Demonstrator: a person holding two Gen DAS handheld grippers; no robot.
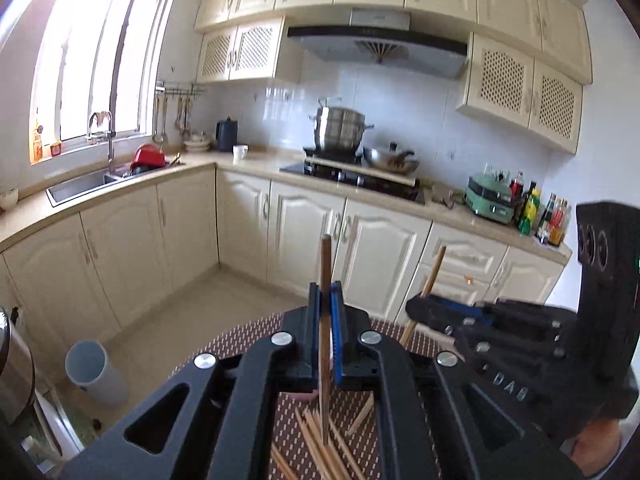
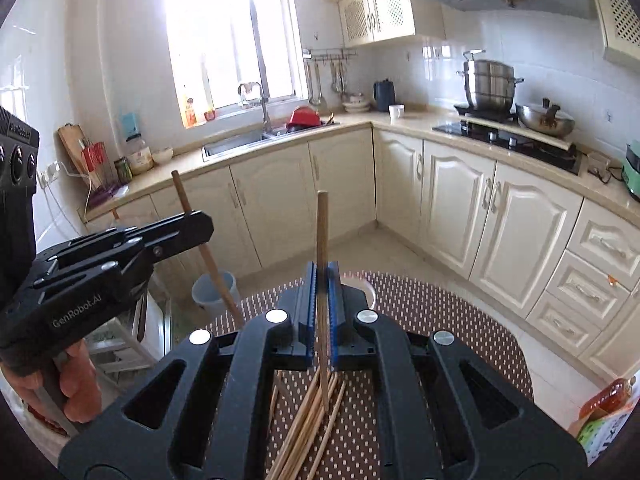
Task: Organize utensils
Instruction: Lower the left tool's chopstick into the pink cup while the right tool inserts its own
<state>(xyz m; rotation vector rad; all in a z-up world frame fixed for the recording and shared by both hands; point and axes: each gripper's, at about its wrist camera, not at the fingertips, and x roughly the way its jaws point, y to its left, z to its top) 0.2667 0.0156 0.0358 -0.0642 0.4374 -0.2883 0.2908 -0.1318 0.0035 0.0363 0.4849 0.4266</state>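
Mid-sort: my left gripper point(image 1: 326, 312) clamps one brown wooden chopstick point(image 1: 325, 280), my right gripper point(image 2: 320, 296) clamps another pale wooden chopstick point(image 2: 322, 240). Next I'd say pair them up, clear of the loose pile of wooden chopsticks point(image 2: 308, 412) on the brown dotted table mat point(image 2: 420, 300).

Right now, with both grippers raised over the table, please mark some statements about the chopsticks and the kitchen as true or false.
1. The left gripper holds one chopstick upright. True.
2. The right gripper is open and holds nothing. False: it is shut on its own chopstick.
3. More loose chopsticks lie on the dotted table mat. True.
4. The steel pot stands in the sink. False: it stands on the stove.
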